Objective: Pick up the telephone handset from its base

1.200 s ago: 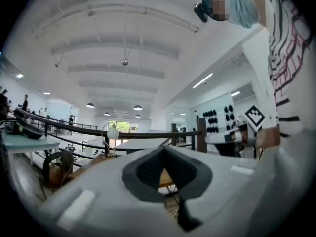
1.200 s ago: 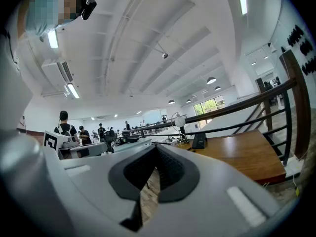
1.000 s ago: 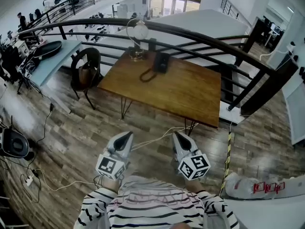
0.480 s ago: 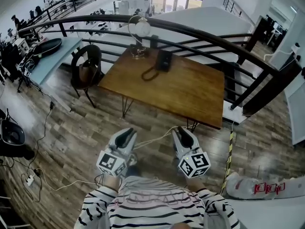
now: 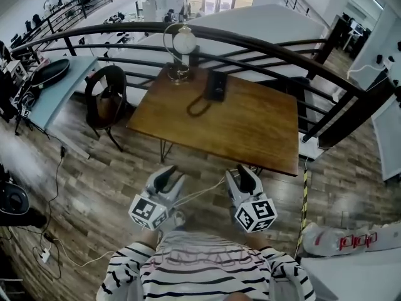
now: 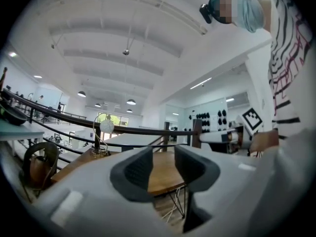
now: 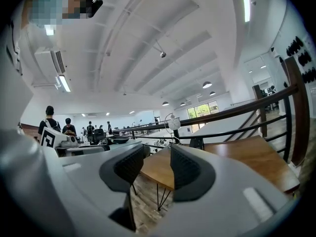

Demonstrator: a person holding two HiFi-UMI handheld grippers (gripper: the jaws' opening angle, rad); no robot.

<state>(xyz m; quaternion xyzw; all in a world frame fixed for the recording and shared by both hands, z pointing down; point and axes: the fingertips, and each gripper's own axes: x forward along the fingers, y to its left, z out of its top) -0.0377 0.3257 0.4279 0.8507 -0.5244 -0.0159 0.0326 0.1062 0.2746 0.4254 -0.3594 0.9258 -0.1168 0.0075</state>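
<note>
Head view, from above: a black telephone (image 5: 215, 85) sits at the far edge of a wooden worktop (image 5: 250, 127), beside a globe lamp (image 5: 182, 46); its handset is too small to tell from the base. The left gripper view shows lamp and worktop, no telephone; the right gripper view shows it as a dark shape. The left tool (image 5: 165, 179) and right tool (image 5: 244, 179) hang over the floor (image 5: 94, 168), well short of the worktop; both tools' jaws are partly apart and opening, with nothing between them.
</note>
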